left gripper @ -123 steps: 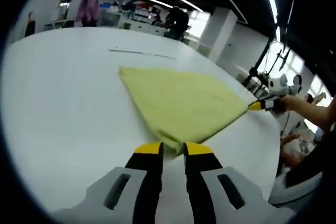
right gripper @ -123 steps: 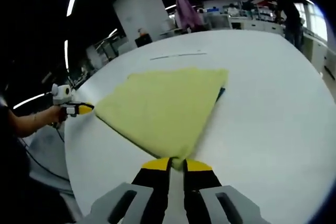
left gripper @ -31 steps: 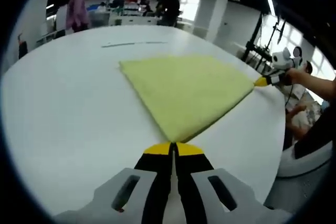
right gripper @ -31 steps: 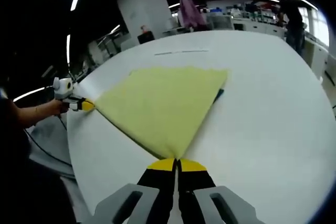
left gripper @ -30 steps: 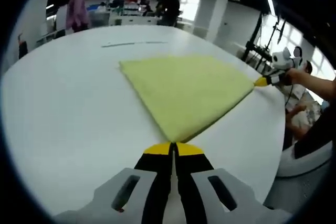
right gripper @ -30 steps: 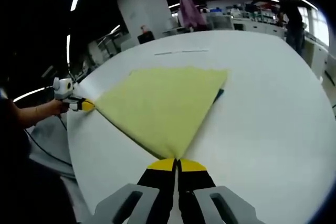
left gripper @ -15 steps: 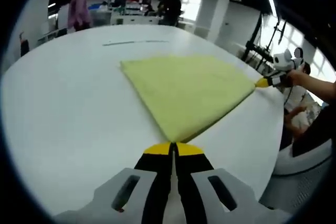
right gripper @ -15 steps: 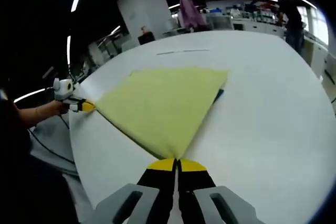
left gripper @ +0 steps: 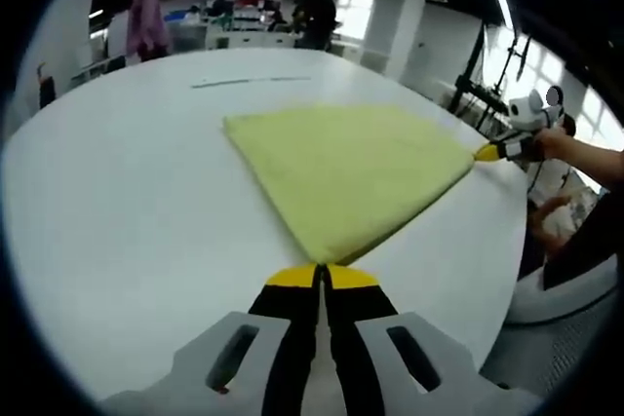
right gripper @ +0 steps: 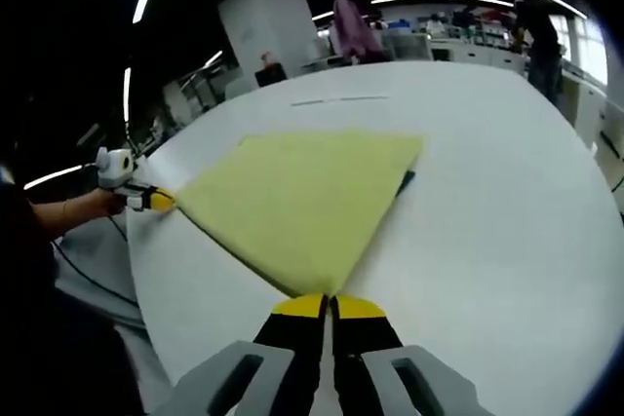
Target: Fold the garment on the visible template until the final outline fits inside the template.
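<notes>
A yellow-green garment [left gripper: 351, 163] lies folded flat on the round white table [left gripper: 127, 202]. Its nearest corner meets the yellow tips of my left gripper [left gripper: 321, 275], whose jaws are shut on that corner. At the garment's right corner, a hand holds my right gripper [left gripper: 487, 152], its tip touching the cloth. In the right gripper view the garment [right gripper: 302, 197] spreads ahead, and my right gripper [right gripper: 325, 302] is shut on its near corner. My left gripper [right gripper: 156, 201] sits at the garment's left corner. A dark blue strip [right gripper: 406, 180] peeks from under the right edge.
A thin dark line [left gripper: 249, 81] is marked on the table beyond the garment. The table edge [left gripper: 502, 260] curves close on the right. People stand far behind the table, one in pink [left gripper: 144, 21]. Black stands [left gripper: 478, 70] rise past the right edge.
Both grippers stood open around the garment's corners 4.1 s ago and are now shut on them. Over the last second only the views have shifted slightly.
</notes>
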### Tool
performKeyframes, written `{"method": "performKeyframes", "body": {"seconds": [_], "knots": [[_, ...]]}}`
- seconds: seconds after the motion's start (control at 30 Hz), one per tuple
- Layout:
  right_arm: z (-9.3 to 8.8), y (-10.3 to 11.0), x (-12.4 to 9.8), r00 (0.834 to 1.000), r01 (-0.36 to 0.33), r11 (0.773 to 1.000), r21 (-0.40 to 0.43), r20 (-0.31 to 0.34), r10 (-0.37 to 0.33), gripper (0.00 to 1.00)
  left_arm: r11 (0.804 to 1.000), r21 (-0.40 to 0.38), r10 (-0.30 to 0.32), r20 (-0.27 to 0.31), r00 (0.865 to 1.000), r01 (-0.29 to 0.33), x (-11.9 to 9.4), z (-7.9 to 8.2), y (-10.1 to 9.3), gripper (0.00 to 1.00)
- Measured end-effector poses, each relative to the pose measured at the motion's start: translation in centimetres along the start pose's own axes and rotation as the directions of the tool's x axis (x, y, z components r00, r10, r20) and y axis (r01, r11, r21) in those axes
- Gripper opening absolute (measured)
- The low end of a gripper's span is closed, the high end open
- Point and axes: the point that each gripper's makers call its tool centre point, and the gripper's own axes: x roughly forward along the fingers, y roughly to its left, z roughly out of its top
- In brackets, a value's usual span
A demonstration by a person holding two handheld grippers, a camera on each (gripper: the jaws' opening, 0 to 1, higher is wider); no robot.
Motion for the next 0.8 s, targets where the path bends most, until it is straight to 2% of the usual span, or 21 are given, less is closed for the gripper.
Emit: {"method": "performKeyframes", "body": {"seconds": [0.3, 0.5, 0.8], "knots": [[1.0, 0.9, -0.1, 0.999, -0.009, 0.998, -0.060, 0.034, 0.011, 0.22, 0.999, -0.037, 0.005, 0.042, 0.999, -0.003, -0.2, 0.7, -0.2, 0.15], [1.7, 1.5, -0.3, 0.999, -0.008, 0.995, -0.103, 0.052, 0.013, 0.40, 0.998, -0.060, -0.002, 0.091, 0.996, 0.007, -0.4, 2.2, -0.5, 0.28], [2.8, 2.6, -1.0, 0.996, -0.001, 0.988, -0.154, 0.092, 0.015, 0.63, 0.999, -0.046, -0.008, 0.143, 0.990, 0.015, -1.2, 4.1, -1.3, 0.50]]}}
